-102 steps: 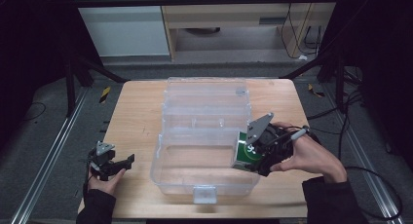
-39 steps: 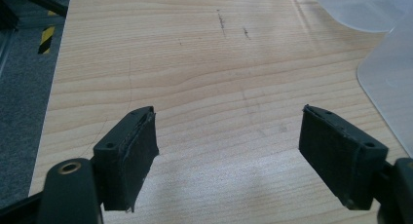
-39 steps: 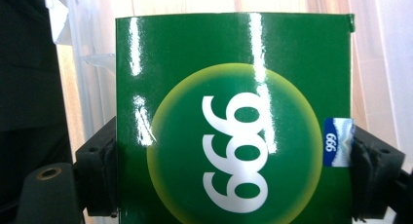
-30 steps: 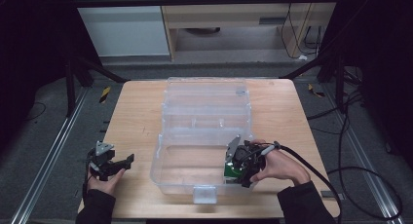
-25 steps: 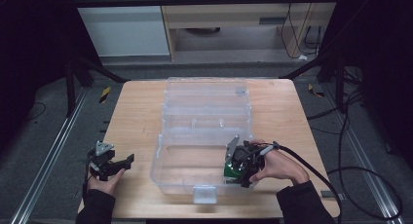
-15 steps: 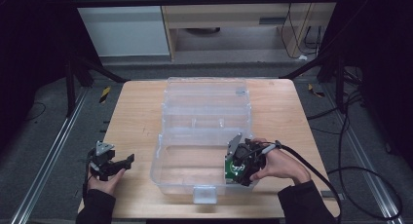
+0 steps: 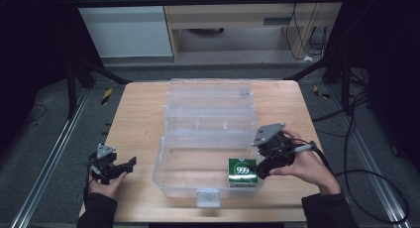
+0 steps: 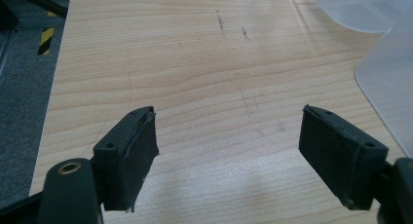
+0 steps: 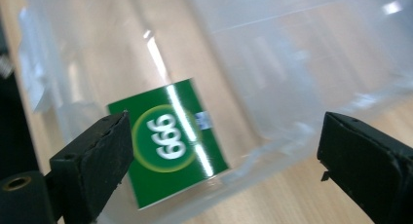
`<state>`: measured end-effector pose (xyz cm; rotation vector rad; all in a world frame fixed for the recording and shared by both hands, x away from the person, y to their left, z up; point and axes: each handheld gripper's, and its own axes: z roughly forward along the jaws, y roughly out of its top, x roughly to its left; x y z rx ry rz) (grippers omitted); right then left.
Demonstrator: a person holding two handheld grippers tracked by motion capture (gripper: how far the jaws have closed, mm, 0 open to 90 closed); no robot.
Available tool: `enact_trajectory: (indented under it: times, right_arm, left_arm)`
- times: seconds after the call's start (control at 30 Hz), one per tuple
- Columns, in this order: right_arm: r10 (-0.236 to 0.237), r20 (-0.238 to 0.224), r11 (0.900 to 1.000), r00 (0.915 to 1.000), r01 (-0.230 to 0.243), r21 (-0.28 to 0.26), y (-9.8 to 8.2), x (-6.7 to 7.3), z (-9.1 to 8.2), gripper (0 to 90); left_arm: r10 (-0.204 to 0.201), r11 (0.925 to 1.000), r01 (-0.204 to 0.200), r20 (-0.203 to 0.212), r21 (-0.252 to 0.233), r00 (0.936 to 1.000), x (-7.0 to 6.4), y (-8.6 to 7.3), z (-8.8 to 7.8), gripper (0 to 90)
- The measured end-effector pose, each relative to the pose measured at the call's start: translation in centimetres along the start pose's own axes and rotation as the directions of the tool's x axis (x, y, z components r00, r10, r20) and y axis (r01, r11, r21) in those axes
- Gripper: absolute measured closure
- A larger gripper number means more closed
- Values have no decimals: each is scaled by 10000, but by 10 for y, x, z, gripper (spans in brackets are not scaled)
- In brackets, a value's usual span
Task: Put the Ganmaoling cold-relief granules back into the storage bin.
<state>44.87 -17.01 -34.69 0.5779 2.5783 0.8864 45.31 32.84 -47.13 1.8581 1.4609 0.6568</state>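
Observation:
A green packet printed "999" [image 7: 242, 172] lies flat in the near right corner of the clear plastic box [image 7: 208, 96], which stands open on the wooden table [image 7: 136, 114]. My right gripper [image 7: 261, 165] hovers open at the box's right wall, just beside the packet and apart from it. In the right gripper view the packet [image 9: 168, 141] shows through the clear wall [image 9: 302, 63], beyond the wide-apart jaws of the right gripper [image 9: 224, 136]. My left gripper [image 7: 125, 168] rests open near the table's front left edge, its jaws [image 8: 226, 131] over bare wood.
The box's open lid reaches toward the table's far edge. A white latch [image 7: 208, 198] hangs at the box's front wall. Bare wood [image 8: 204, 53] stretches left of the box, whose rounded clear corner [image 8: 389, 73] shows in the left gripper view. Cables trail off the right side.
My right gripper carried the green packet down into the box, let go of it and drew back up and to the right. The left gripper has stayed put.

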Motion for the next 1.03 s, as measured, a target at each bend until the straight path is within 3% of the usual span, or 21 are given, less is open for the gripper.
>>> enact_trajectory:
  times: [0.03, 0.07, 0.1, 0.13, 0.17, 0.2, 0.23, 0.27, 0.3, 0.33, 0.37, 0.47, 0.57, 0.7, 0.73, 0.8, 0.83, 0.93, 1.03]
  right_arm:
    - [363, 306, 9991, 9989, -355, -251, -4, -3, -5, 46]
    - [1318, 923, 9881, 9870, -1234, -921, -17, -10, -13, 39]
    - [1318, 923, 9881, 9870, -1234, -921, -17, -10, -13, 39]
    - [2493, 1608, 9605, 9550, -2227, -1669, -33, -18, -16, 33]
    - [2493, 1608, 9605, 9550, -2227, -1669, -33, -18, -16, 33]
    - [3856, 2151, 9137, 8973, -3389, -2243, -52, -27, -15, 38]
    - [3856, 2151, 9137, 8973, -3389, -2243, -52, -27, -15, 38]
    - [5079, 2523, 8560, 8236, -4498, -2550, -73, -36, -8, 42]
    - [5431, 2628, 8358, 7975, -4837, -2597, -84, -39, -4, 43]
    - [5673, 2692, 8208, 7783, -5076, -2620, -94, -40, 0, 43]
    - [5673, 2692, 8208, 7783, -5076, -2620, -94, -40, 0, 43]
    - [6074, 2752, 7935, 7452, -5530, -2540, -119, -44, 14, 46]
    - [6252, 2745, 7798, 7306, -5698, -2593, -137, -45, 22, 49]
    - [6302, 2713, 7746, 7275, -5650, -2844, -151, -45, 26, 41]
    - [6357, 2694, 7696, 7234, -5670, -2935, -153, -44, 26, 42]
    - [6283, 2801, 7752, 7258, -5536, -3045, -160, -43, 28, 38]
    - [6299, 2872, 7736, 7217, -5501, -3144, -162, -42, 28, 39]
    - [6381, 3127, 7673, 7036, -5471, -3346, -170, -42, 29, 39]
    - [6553, 3359, 7543, 6766, -5627, -3382, -175, -42, 35, 40]
  left_arm:
    - [-1, 10000, 1, 2, 6, 10000, 0, 0, 0, 212]
    - [4, 10000, -4, 3, 9, 10000, 0, 0, 0, 212]
    - [5, 10000, -5, 4, -1, 10000, 0, 0, 0, 212]
    - [12, 10000, -12, 3, -2, 10000, 0, 0, 0, 213]
    - [13, 10000, -13, 3, -4, 10000, 0, 0, 0, 213]
    - [18, 10000, -18, -6, -6, 10000, 0, 0, 0, 213]
    - [16, 10000, -16, -6, -11, 10000, 0, 0, 0, 213]
    - [10, 10000, -10, -10, -22, 10000, 0, 0, 0, 213]
    - [11, 10000, -11, -11, -18, 10000, 0, 0, 0, 213]
    - [13, 10000, -13, -17, -15, 10000, 0, 0, 0, 212]
    - [8, 10000, -8, -20, -6, 10000, 0, 0, 0, 212]
    - [24, 10000, -24, -32, 26, 10000, -1, 0, 1, 213]
    - [40, 10000, -40, -48, 25, 10000, -1, 0, 1, 214]
    - [26, 10000, -25, -59, 26, 10000, 0, 0, 1, 214]
    - [20, 10000, -20, -67, 38, 10000, 0, -1, 1, 215]
    - [1, 10000, -1, -77, 35, 10000, 1, -1, 2, 215]
    - [3, 10000, -2, -89, 33, 10000, 1, -1, 3, 215]
    - [51, 10000, -51, -119, 26, 9999, 2, -1, 4, 214]
    - [66, 10000, -66, -187, 28, 9998, 4, -2, 5, 213]
